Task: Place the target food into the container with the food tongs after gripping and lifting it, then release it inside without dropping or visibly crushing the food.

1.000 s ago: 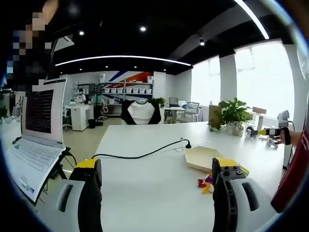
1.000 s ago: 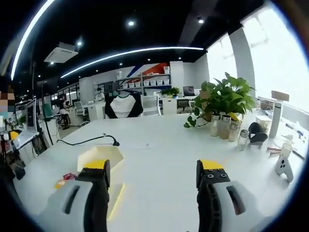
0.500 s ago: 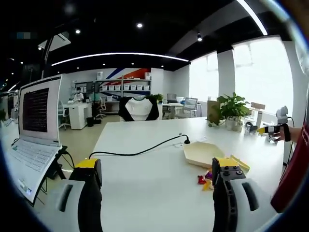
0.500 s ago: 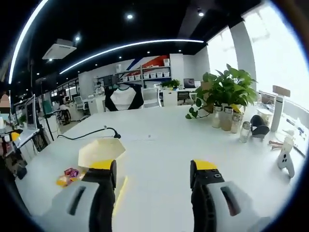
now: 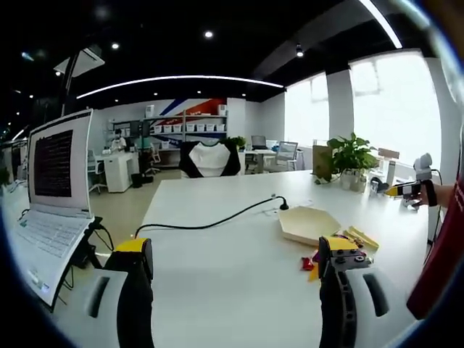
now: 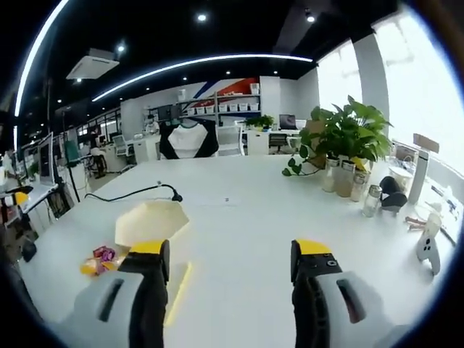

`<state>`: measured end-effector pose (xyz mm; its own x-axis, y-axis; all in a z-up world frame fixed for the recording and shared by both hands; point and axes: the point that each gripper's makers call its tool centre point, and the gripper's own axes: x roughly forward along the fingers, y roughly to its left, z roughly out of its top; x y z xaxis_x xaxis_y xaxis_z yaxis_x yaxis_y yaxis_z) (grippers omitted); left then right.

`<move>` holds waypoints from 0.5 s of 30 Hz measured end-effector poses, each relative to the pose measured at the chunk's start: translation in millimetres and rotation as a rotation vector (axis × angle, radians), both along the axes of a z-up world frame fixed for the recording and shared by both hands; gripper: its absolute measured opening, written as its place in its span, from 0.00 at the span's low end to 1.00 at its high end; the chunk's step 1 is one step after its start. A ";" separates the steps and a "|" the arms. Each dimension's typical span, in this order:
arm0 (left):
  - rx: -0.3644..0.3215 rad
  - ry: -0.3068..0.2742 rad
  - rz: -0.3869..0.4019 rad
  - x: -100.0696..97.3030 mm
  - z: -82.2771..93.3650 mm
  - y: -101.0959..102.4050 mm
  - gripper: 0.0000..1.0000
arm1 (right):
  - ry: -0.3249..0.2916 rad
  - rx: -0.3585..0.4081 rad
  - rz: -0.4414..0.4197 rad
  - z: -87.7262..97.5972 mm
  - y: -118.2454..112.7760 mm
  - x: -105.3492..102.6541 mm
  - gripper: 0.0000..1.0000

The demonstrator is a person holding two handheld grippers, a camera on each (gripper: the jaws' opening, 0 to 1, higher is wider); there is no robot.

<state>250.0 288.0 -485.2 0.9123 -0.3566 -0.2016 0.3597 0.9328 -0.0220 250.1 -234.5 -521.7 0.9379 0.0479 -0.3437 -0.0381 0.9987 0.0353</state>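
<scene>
A beige hexagonal container (image 5: pixel 308 223) lies on the white table (image 5: pixel 217 268), with small red, purple and yellow food pieces (image 5: pixel 310 262) just in front of it. Yellow tongs (image 5: pixel 360 238) lie flat beside them. My left gripper (image 5: pixel 235 254) is open and holds nothing, well short of the food. In the right gripper view the container (image 6: pixel 152 221) is at the left, the food pieces (image 6: pixel 98 259) are left of it, and the tongs (image 6: pixel 179 284) lie by my left jaw. My right gripper (image 6: pixel 228 254) is open over bare table.
An open laptop (image 5: pixel 54 196) stands at the table's left edge. A black cable (image 5: pixel 217 221) runs across the middle. A potted plant (image 6: pixel 348 141), glass bottles (image 6: pixel 341 181) and a white gadget (image 6: pixel 428 246) crowd the right side. A chair (image 6: pixel 187 141) stands at the far end.
Both views have shifted slightly with the hands. The container, food and tongs lie where they were. Both grippers stay open and hold nothing.
</scene>
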 end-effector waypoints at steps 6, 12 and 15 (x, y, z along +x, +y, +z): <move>0.011 0.010 0.000 -0.1 -5.3 -2.9 1.00 | -0.003 0.031 -0.015 -5.9 11.2 6.3 0.69; 0.012 0.014 0.012 -3.1 -8.3 -1.2 1.00 | 0.257 0.045 0.115 -87.5 76.1 -11.1 0.60; 0.019 0.021 0.019 -6.7 -8.8 1.2 1.00 | 0.340 -0.004 0.175 -116.5 96.0 -14.5 0.59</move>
